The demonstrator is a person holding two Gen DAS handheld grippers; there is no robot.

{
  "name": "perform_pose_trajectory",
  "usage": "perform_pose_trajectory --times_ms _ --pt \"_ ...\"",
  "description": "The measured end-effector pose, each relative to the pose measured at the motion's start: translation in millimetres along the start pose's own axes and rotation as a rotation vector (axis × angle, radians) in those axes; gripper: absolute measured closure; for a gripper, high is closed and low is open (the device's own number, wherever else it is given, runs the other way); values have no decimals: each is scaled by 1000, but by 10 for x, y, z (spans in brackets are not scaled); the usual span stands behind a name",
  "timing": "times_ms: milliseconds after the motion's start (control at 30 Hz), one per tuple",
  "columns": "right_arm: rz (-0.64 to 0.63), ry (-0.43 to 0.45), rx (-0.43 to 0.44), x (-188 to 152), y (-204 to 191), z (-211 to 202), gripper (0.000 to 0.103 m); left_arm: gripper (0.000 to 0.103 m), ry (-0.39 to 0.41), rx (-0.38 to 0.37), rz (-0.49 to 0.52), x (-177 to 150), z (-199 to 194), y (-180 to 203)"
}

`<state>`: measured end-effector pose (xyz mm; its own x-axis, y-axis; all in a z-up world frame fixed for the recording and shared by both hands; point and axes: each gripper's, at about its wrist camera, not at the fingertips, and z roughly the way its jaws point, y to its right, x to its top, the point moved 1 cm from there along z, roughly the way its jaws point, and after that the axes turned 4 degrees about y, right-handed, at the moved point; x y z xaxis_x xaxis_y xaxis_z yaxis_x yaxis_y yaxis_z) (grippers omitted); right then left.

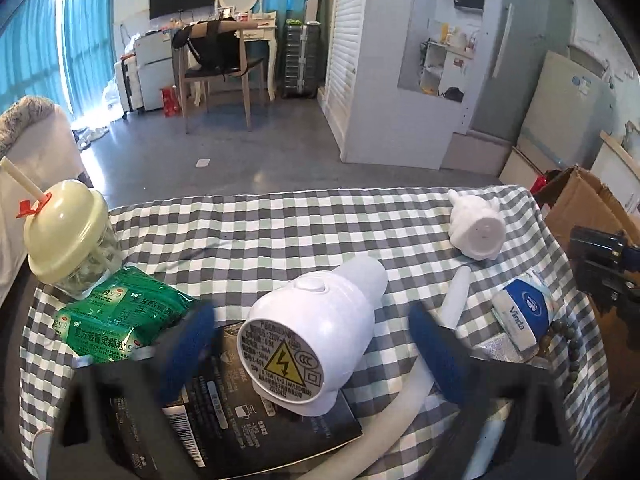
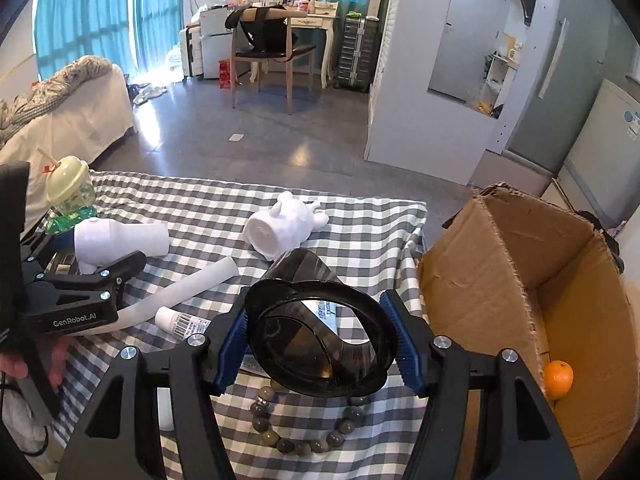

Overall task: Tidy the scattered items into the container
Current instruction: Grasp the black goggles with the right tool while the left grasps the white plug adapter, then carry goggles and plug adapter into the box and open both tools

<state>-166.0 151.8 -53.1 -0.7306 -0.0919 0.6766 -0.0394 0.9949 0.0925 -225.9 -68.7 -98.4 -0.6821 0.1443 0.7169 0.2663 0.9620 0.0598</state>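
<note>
My right gripper (image 2: 320,344) is shut on a dark translucent plastic cup (image 2: 320,340), held above the checked tablecloth (image 2: 224,208), its rim toward the camera. The open cardboard box (image 2: 520,280) stands just to the right, with an orange (image 2: 559,378) inside. My left gripper (image 1: 312,344) is open, its blue-padded fingers on either side of a white hair dryer (image 1: 316,328) that lies on a black packet (image 1: 256,420). The left gripper also shows in the right wrist view (image 2: 120,268) at the left.
On the cloth lie a white figurine (image 2: 284,228), a white tube (image 2: 180,292), a small cream tube (image 2: 180,322), a bead bracelet (image 2: 304,436), green medicine sachets (image 1: 120,320), a lidded jar with straw (image 1: 72,248) and a Vinda tissue pack (image 1: 520,316). A bed (image 2: 60,112) stands left.
</note>
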Motion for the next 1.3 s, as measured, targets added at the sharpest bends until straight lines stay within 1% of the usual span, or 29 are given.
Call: perform_pose_trajectory --times_ms 33,67,167,300,400,633,767,900,967,1133,1233,1300 --pt "0 -5 1 1 -1 25 41 51 -4 6 7 5 -13 2" --pt "1 -9 2 0 -5 37 41 53 -9 -2 8 7 -34 1" --pt "5 -12 1 -6 2 40 41 54 -19 -15 11 -9 -77 70" --pt "8 -1 -1 -5 8 -20 41 54 4 27 46 -12 -230 206" --pt "8 20 4 3 14 -134 41 54 36 20 54 8 -464 315" --pt "23 104 27 42 137 -619 41 53 96 31 69 192 -1054 642" --pt "40 150 21 51 282 -967 41 53 152 25 114 318 -1348 981" --pt "70 212 -9 -19 564 -1329 41 53 205 -28 149 430 -1556 1426" --pt "90 229 -51 -72 761 -1471 41 53 221 -63 175 469 -1603 1674" --pt "136 197 -167 -250 1273 -1615 41 53 226 -159 228 534 -1607 2274" --pt "168 160 -226 -370 1584 -1600 41 53 213 -222 247 568 -1561 2590" --pt "190 136 -255 -423 1763 -1546 41 53 203 -250 267 588 -1513 2786"
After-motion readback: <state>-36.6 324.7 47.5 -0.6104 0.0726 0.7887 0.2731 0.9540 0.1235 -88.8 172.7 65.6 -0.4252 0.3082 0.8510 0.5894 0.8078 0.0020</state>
